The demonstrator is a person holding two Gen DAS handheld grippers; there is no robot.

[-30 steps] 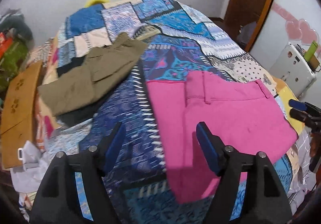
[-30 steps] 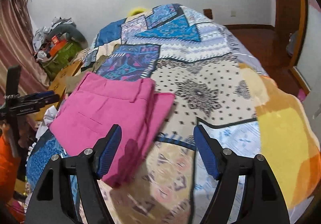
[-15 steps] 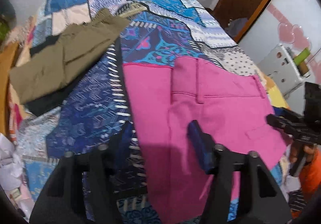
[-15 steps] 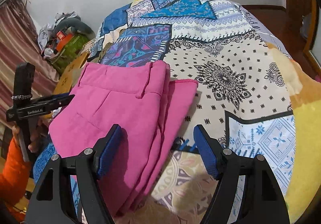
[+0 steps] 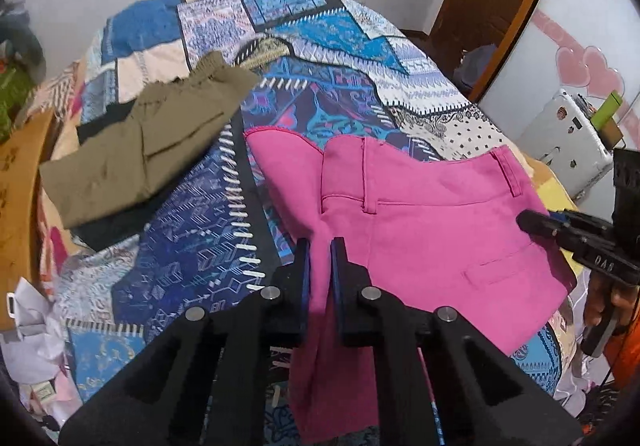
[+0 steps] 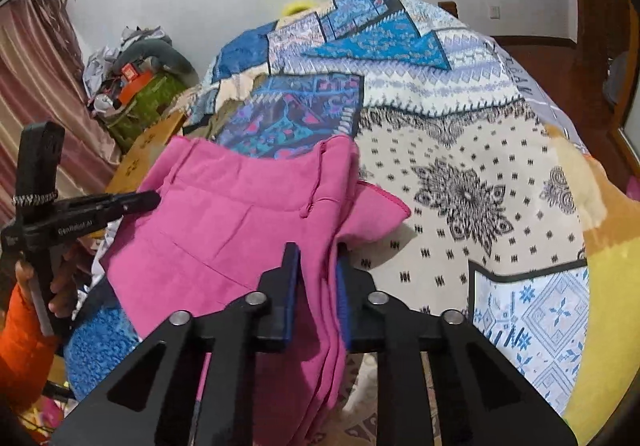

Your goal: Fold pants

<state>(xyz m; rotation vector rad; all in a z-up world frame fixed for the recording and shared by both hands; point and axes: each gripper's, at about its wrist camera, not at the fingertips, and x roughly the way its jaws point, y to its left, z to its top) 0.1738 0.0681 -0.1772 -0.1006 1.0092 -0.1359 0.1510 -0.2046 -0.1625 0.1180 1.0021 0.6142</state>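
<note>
Left wrist view: left gripper (image 5: 320, 258) clamped tight on a pinched ridge of the pink pants (image 5: 420, 230), which lie part-folded at the near edge of the bed (image 5: 192, 246), waistband turned toward the far side, near end draped over that edge. Right gripper (image 5: 536, 224) seen at the pants' right border, gripped by a hand (image 5: 600, 302) in an orange sleeve. Judged step: taking hold of both near corners for the next fold. Advisable to lift both grips together and level, to keep every layer caught, and to carry the near end up to the waistband without dragging the patchwork cover beneath. Risk judged: a lower layer slipping free and spoiling the crease. Olive pants (image 5: 148, 142) lying folded toward the left edge, well apart from the pink pair, over something dark. Wooden door frame, white wall with pink hearts and a white appliance noted beyond the right edge; paper clutter beyond the near left corner. Right wrist view: right gripper (image 6: 318, 278) closing on the stacked right-hand edge of the pink pants (image 6: 240, 214), cloth plainly between the pads and pressed by them. Left gripper (image 6: 148, 198) at the pants' opposite border, held by a hand (image 6: 60, 286). Bed (image 6: 500, 150) bare and flat beyond the pants, dotted cream patch just beside them, yellow blanket at the right edge. Striped curtain, heaped belongings and a wall-mounted screen noted beyond the far left corner.
</note>
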